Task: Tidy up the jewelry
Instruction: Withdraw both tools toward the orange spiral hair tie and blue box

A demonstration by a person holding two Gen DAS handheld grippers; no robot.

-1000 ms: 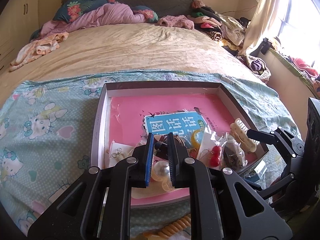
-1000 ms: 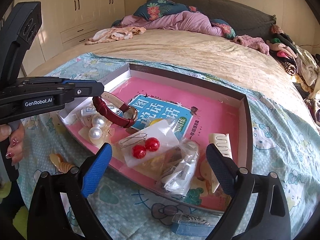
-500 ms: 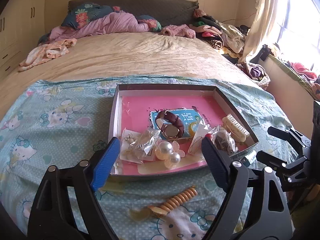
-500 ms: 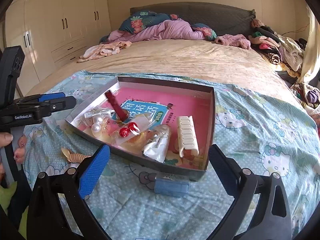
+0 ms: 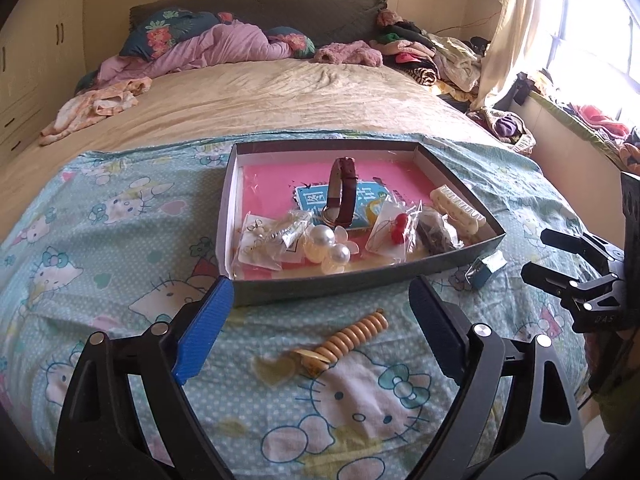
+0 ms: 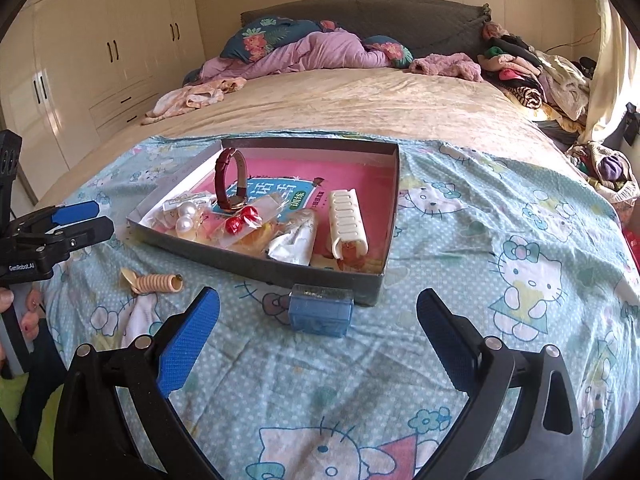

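Observation:
A shallow grey box (image 5: 320,286) with a pink lining lies on the Hello Kitty sheet. In it a dark red watch (image 5: 342,196) stands on its edge, beside pearl pieces (image 5: 328,244), bagged red earrings (image 5: 400,224) and a cream hair claw (image 5: 456,208). My left gripper (image 5: 320,296) hangs open and empty in front of the box's near wall, above a beige spiral hair clip (image 5: 352,336). My right gripper (image 6: 318,300) is open too, just short of a small blue case (image 6: 320,310) that rests against the box's near corner.
The patterned sheet (image 6: 500,240) covers the near end of a bed. Pillows and a pink duvet (image 6: 320,50) lie at the head, piled clothes (image 6: 528,68) at the far right, wardrobes (image 6: 100,52) on the left. A hand (image 6: 24,312) holds the left gripper's handle.
The left gripper, shut on the red watch over the box, opened and let it go; the watch now stands in the box. Both grippers drew back from the box.

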